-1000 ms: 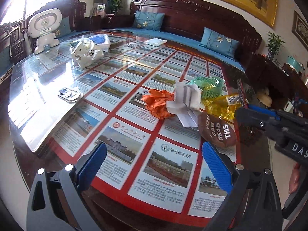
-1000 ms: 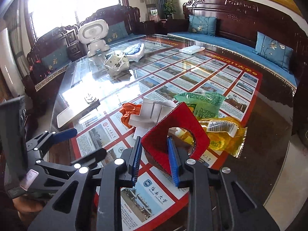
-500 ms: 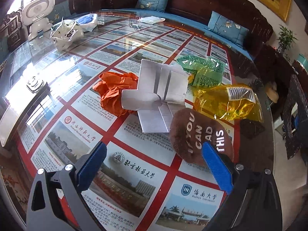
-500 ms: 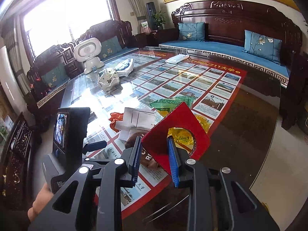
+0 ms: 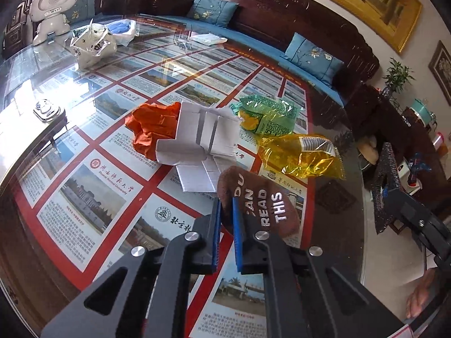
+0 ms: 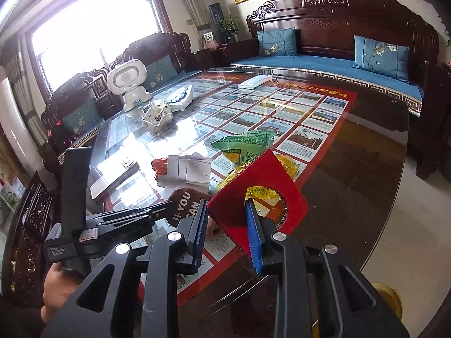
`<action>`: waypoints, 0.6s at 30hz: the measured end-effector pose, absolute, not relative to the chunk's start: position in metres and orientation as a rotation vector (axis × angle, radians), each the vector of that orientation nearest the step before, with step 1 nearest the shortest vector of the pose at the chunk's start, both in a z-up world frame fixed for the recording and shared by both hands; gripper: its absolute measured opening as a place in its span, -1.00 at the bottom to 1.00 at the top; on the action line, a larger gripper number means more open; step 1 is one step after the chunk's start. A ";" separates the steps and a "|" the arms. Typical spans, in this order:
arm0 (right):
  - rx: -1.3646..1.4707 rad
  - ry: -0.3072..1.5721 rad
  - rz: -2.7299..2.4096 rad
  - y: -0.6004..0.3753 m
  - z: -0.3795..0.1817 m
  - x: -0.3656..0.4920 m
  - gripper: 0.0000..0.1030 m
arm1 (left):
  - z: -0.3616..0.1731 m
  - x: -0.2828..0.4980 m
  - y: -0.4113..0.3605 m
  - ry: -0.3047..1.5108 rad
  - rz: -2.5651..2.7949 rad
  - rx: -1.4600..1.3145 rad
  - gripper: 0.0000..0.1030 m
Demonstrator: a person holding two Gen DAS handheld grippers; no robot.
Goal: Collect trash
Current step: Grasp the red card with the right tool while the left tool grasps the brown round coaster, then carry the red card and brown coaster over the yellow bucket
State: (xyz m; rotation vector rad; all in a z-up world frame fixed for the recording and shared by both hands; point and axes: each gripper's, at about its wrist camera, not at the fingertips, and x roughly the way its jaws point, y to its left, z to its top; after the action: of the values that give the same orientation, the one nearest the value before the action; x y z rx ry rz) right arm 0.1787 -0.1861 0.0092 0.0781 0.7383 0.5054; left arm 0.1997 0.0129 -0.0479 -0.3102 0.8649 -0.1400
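On the glass table (image 5: 84, 90) lies a pile of trash: crumpled orange paper (image 5: 152, 129), a flattened white carton (image 5: 197, 140), a green wrapper (image 5: 267, 115) and a yellow wrapper (image 5: 298, 155). A brown round pad (image 5: 262, 202) lettered "IF YOU CAN READ THIS" sits nearest me. My left gripper (image 5: 227, 211) is closing, and its blue pads pinch the pad's near edge. My right gripper (image 6: 225, 214) is shut on a red card (image 6: 267, 169) with a round hole, held above the table's edge. The right gripper (image 5: 394, 197) also shows at the right of the left wrist view.
A white robot toy (image 5: 50, 8), a white ceramic ornament (image 5: 93, 45) and a small metal piece (image 5: 46, 109) stand further back on the table. A dark wooden sofa with blue cushions (image 6: 380, 53) runs behind it. Tiled floor (image 6: 408, 219) lies to the right.
My left gripper moved forward onto the brown pad and its wide-open jaws closed on the pad's edge. My right gripper drew back from the pile with the red card.
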 end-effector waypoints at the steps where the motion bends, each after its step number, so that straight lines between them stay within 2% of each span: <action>1: 0.076 0.736 0.503 -0.187 0.010 0.178 -0.49 | -0.043 0.192 0.014 0.845 -0.151 -0.304 -0.83; 11: 0.077 0.706 0.484 -0.195 0.022 0.152 -0.49 | -0.003 0.157 0.011 0.746 -0.233 -0.261 -0.83; 18: 0.083 0.709 0.454 -0.209 0.020 0.136 -0.49 | -0.004 0.150 -0.015 0.751 -0.287 -0.218 -0.93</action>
State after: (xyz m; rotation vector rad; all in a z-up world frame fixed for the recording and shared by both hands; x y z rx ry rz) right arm 0.1363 -0.2086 0.0201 0.0825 0.7093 0.4545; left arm 0.1497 -0.0148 -0.0036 -0.2177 0.7511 -0.2870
